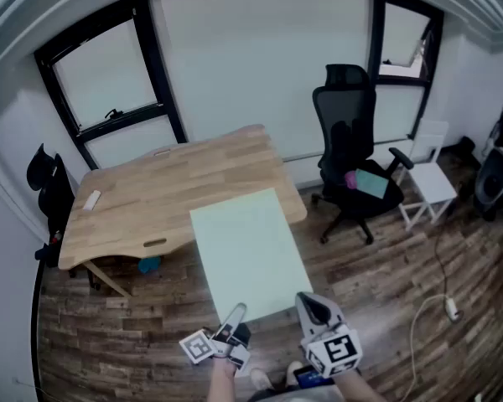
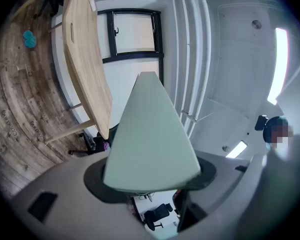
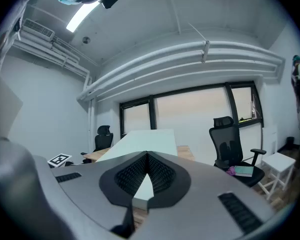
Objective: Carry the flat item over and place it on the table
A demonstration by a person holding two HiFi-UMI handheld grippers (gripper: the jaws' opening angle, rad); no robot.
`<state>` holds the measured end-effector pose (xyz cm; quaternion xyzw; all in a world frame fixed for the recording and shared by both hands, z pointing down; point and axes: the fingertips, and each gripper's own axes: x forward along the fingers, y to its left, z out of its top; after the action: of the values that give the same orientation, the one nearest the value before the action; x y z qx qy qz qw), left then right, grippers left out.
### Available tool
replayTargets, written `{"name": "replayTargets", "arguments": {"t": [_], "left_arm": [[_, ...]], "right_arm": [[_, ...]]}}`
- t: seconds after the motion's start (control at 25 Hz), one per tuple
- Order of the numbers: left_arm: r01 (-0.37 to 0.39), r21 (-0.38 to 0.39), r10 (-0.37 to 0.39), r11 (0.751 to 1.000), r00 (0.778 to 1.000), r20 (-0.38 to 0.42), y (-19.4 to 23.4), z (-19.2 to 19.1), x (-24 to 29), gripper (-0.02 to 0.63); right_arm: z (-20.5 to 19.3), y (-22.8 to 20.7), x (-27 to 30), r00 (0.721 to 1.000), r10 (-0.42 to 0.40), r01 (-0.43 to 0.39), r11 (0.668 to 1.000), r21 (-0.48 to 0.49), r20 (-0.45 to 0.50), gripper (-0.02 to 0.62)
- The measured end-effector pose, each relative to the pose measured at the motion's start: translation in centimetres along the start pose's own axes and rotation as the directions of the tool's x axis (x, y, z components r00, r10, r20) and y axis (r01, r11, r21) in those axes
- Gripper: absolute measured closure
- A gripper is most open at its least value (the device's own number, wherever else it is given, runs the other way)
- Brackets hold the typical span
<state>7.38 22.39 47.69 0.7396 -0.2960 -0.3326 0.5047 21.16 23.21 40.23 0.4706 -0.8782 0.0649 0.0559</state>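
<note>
A flat pale green board hangs level above the wood floor, its far edge overlapping the near corner of the wooden table. My left gripper is shut on the board's near edge at the left. My right gripper is shut on the same edge at the right. In the left gripper view the board runs away from the left gripper toward the table. In the right gripper view the right gripper pinches the board, its dark pads against it.
A black office chair with a teal book on its seat stands right of the table, a small white stool beside it. Another black chair stands at the table's left end. A white cable lies on the floor at right.
</note>
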Motion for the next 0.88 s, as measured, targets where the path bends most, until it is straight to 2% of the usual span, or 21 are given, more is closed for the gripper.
{"name": "replayTargets", "arguments": {"t": [0.4, 0.72, 0.88], "left_arm": [[-0.015, 0.013, 0.016, 1.000, 0.999, -0.032, 0.2, 0.2, 0.2, 0.322], [-0.029, 0.000, 0.029, 1.000, 0.999, -0.025, 0.7, 0.4, 0.4, 0.322], [-0.026, 0.015, 0.026, 1.000, 0.999, -0.018, 0.8, 0.5, 0.8, 0.322]], "right_arm": [[0.5, 0.2, 0.4, 1.000, 0.008, -0.008, 1.000, 0.000, 0.011, 0.603], [0.4, -0.6, 1.1, 0.999, 0.005, -0.005, 1.000, 0.008, 0.040, 0.603], [0.1, -0.8, 1.2, 1.000, 0.024, -0.024, 1.000, 0.007, 0.005, 0.603]]}}
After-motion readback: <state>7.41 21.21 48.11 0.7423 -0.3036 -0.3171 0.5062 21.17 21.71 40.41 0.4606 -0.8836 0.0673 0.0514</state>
